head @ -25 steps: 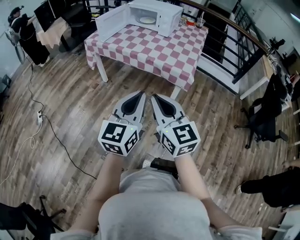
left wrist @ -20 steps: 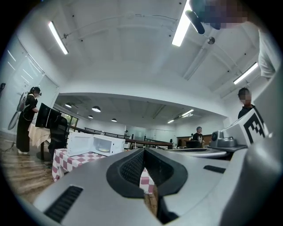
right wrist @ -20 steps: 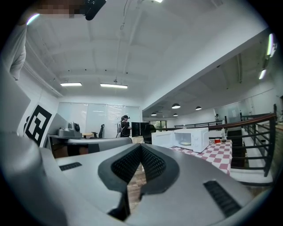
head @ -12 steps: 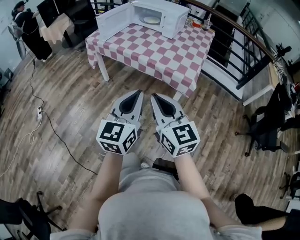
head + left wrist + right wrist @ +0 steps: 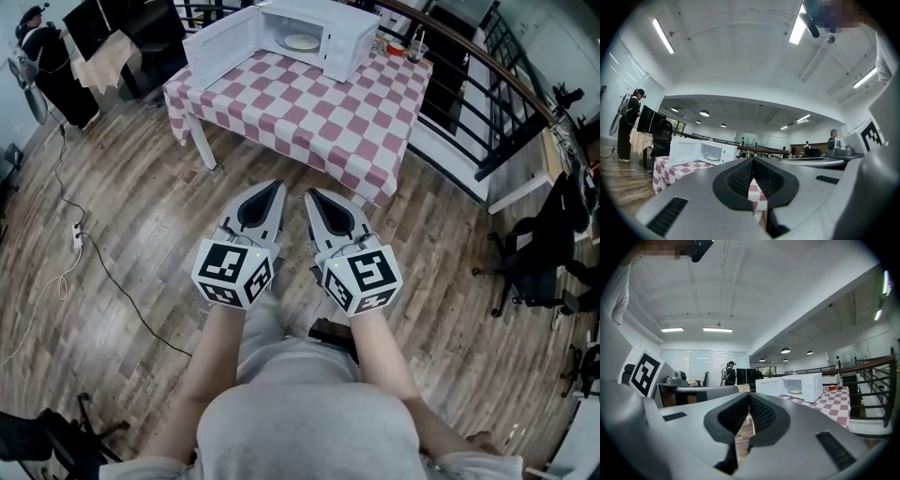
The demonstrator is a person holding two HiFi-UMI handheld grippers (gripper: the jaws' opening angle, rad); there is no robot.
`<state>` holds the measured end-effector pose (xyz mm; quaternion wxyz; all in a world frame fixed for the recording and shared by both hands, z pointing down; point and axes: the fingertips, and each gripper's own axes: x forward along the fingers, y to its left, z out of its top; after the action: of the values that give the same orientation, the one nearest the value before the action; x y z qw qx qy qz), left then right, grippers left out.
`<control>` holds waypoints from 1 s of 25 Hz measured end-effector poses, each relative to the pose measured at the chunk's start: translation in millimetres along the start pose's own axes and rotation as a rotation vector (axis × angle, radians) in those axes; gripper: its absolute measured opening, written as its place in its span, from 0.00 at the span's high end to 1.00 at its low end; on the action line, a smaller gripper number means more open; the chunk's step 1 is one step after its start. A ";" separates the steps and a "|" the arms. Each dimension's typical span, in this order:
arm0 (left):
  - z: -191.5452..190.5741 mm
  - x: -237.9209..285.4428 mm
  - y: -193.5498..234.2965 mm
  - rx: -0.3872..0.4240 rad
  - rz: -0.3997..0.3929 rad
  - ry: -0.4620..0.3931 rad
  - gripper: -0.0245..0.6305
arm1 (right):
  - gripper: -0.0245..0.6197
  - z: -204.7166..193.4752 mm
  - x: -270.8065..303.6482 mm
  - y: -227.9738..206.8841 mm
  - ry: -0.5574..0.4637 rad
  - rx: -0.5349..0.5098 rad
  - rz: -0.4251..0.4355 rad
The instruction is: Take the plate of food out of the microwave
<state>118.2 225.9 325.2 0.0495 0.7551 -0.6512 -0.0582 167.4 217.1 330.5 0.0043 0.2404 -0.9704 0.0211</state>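
Observation:
A white microwave [image 5: 323,33] stands at the far end of a table with a red-and-white checked cloth [image 5: 309,103], its door [image 5: 217,47] swung open to the left. Inside it lies a pale plate with food [image 5: 300,41]. The microwave [image 5: 701,152] and plate [image 5: 713,158] also show small in the left gripper view, and the microwave [image 5: 801,386] and plate [image 5: 795,391] in the right gripper view. My left gripper [image 5: 280,186] and right gripper [image 5: 310,195] are held side by side above the wooden floor, well short of the table. Both are shut and hold nothing.
A cup [image 5: 417,45] and a red bowl [image 5: 397,47] stand behind the microwave. A black railing [image 5: 487,84] runs along the table's right side. Office chairs [image 5: 534,253] are at the right, a cable and power strip [image 5: 77,234] lie on the floor at the left, and a person [image 5: 47,56] stands far left.
Both grippers and the person have moved forward; the table and microwave have come a little closer in the head view. Both grippers stay shut.

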 end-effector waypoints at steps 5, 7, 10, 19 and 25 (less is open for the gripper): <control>-0.9 32.7 26.2 -0.002 -0.012 0.011 0.96 | 0.92 -3.2 32.9 -23.0 0.004 0.010 -0.020; -0.6 45.2 36.0 0.000 -0.022 0.017 0.96 | 0.92 -5.0 46.4 -31.8 0.006 0.021 -0.029; 4.3 64.4 53.3 0.007 -0.031 0.015 0.96 | 0.92 -2.8 68.6 -41.9 -0.002 0.023 -0.037; 21.4 120.4 107.4 0.027 -0.057 0.016 0.96 | 0.92 6.6 143.3 -72.9 -0.003 0.020 -0.059; 26.5 150.6 136.3 0.028 -0.083 0.015 0.96 | 0.92 8.9 179.5 -92.1 -0.004 0.019 -0.092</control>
<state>2.8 56.9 316.0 0.0414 0.7824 -0.6197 -0.0453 51.7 51.5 328.5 0.0010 0.2850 -0.9581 0.0296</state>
